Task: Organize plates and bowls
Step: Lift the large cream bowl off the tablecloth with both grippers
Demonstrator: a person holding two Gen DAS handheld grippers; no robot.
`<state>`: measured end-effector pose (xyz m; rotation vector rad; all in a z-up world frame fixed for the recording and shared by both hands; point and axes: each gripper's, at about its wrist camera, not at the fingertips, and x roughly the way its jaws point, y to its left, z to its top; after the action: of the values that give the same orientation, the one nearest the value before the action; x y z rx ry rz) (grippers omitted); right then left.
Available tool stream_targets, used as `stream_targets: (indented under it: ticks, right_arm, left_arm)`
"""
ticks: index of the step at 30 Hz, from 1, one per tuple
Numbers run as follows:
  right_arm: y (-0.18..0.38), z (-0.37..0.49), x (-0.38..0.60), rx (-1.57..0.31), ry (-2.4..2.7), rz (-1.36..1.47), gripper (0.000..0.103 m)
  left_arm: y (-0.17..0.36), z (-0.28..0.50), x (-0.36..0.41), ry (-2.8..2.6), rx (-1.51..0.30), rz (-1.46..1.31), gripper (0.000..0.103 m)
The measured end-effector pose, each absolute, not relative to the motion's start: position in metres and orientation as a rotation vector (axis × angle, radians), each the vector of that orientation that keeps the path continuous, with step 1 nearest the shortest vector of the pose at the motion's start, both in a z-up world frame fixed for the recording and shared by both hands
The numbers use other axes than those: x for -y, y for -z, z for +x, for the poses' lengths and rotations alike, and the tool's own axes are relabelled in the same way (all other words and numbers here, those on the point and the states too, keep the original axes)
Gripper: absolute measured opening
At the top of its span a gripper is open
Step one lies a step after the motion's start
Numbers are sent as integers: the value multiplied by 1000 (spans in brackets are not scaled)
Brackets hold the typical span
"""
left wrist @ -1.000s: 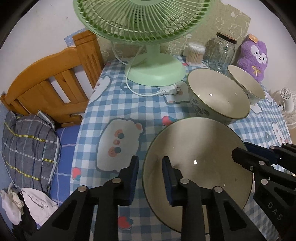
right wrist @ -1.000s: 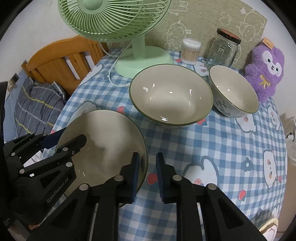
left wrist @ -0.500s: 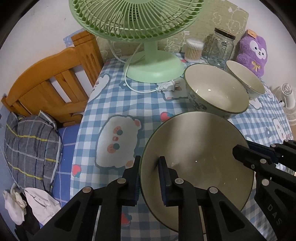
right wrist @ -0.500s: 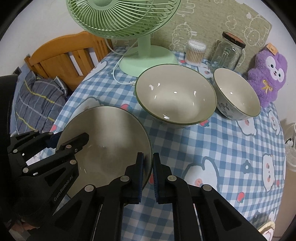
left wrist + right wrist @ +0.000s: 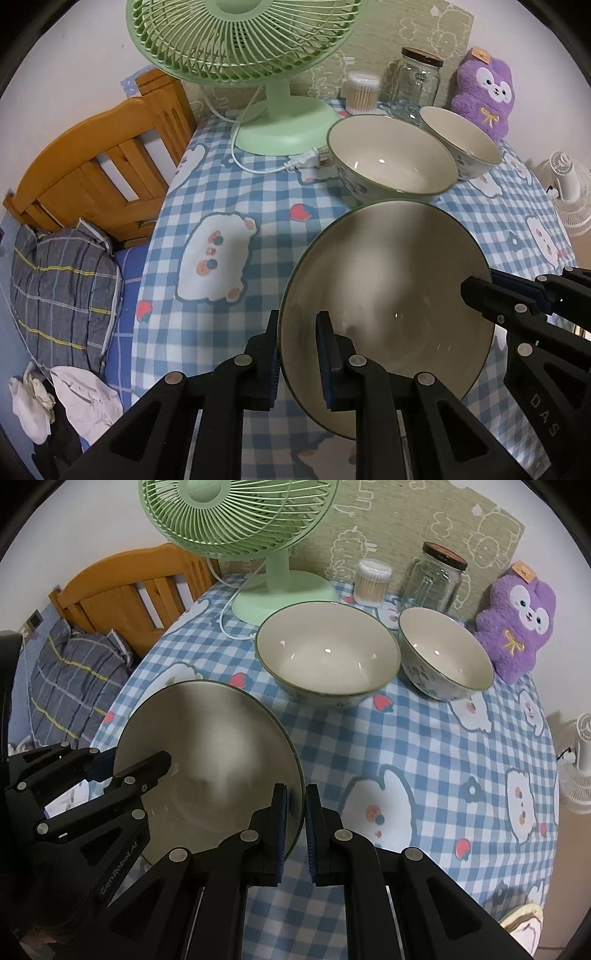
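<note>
both of my grippers pinch opposite edges of the plate (image 5: 388,295), left gripper (image 5: 297,354) on its left rim and right gripper (image 5: 293,812) on its right, holding it lifted and tilted just short of the big bowl (image 5: 327,651) straight ahead.

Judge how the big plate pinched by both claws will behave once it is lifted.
The plate looks glazed ceramic: probably rigid, fairly heavy, breakable. Its glossy rim could slip. The left claw and right claw grip opposite edges, likely limiting tilt.
</note>
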<state>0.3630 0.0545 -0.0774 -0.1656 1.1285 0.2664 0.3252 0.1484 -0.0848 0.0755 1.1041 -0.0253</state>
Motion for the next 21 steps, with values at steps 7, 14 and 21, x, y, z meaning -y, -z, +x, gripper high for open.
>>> stream_targets:
  ticks: [7,14,21]
  right_arm:
    - [73,348,-42,-1133,-263,-153,12]
    - [67,326,-24,-1130,-254,-157,12]
    - [61,300,-8,-1116,-242,-162,12]
  left_arm:
    - [81,310,-134,38,-1111,84,15]
    - [76,289,-116,52,-1107,93,15]
    - [68,265,-98,60,-1083,100,15]
